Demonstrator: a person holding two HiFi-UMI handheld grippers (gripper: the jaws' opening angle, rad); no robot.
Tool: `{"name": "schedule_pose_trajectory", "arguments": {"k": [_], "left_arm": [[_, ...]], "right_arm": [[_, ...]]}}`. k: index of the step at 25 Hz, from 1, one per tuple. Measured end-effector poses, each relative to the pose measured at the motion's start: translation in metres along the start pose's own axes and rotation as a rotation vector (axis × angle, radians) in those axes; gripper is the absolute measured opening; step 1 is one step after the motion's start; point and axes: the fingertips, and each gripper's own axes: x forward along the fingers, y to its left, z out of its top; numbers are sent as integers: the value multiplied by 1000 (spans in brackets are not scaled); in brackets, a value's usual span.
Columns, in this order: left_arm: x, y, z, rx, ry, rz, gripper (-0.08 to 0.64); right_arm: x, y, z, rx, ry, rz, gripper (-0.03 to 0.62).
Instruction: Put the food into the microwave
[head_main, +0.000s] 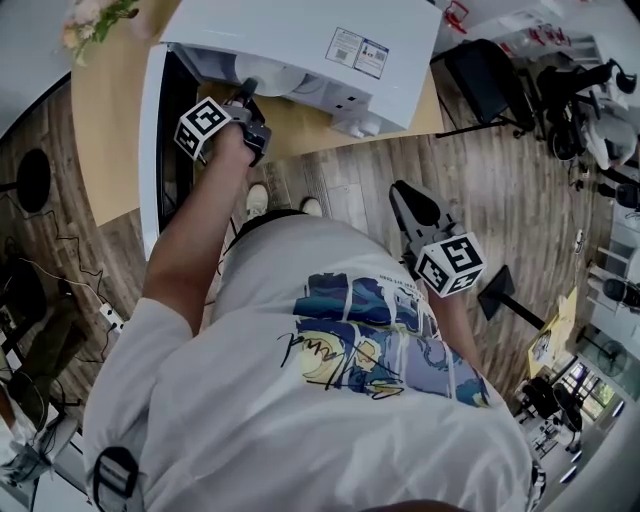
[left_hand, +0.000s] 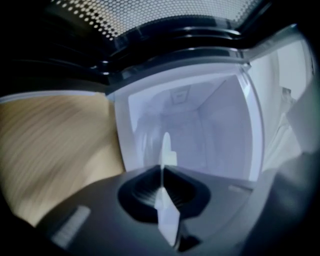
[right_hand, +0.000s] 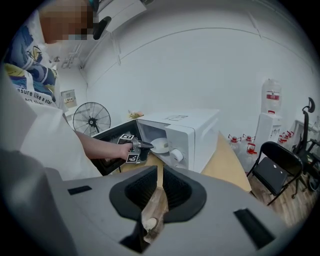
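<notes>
A round white plate (right_hand: 161, 145) with a smooth, shallow rim sits at the mouth of the microwave (right_hand: 192, 132), partly inside the opening. No view shows clearly whether food lies on it. The left gripper (right_hand: 148, 145) has its dark jaws pinched on the plate's near rim. In the left gripper view that rim shows as a thin white sliver (left_hand: 167, 150), edge-on between the ribbed pads, with the pale, glossy box of the oven's inside behind it.

From the head view the plate (head_main: 275, 78) is a pale disc under the front edge of the microwave (head_main: 300, 30), just beyond the left gripper (head_main: 248, 90). The microwave is a white, flat-sided box with a round white knob (right_hand: 176, 154) on its front. Its door (head_main: 155, 150) stands swung open to the left, white at the edge and dark inside.

The oven rests on a tan table (head_main: 110, 120) with a curved edge and a fine wood grain. The right gripper (right_hand: 160, 172) is held well back from the table, beside the person's white printed shirt (head_main: 330, 400). Its ribbed jaws are together with nothing between them. Grey-brown plank floor (head_main: 480, 180) lies below, and a black folding chair (right_hand: 272, 175) stands to the right.
</notes>
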Motion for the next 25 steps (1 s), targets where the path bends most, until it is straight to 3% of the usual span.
{"name": "schedule_pose_trajectory", "arguments": {"k": [9,14,20,25], "left_arm": [[13,2,5,35,3,38,20],[17,1,10,111,2,90,26],[19,-3,13,301,21,173,49],[21,-6,16,542,36,262,87]], "right_arm": [[-4,-1,0,11,1,-27,31],[-5,-3,-1,15,0,-36,31],[-8,-4,1,18,-6,-43,31],[-9,-8,1,20,-12,-47,32]]}}
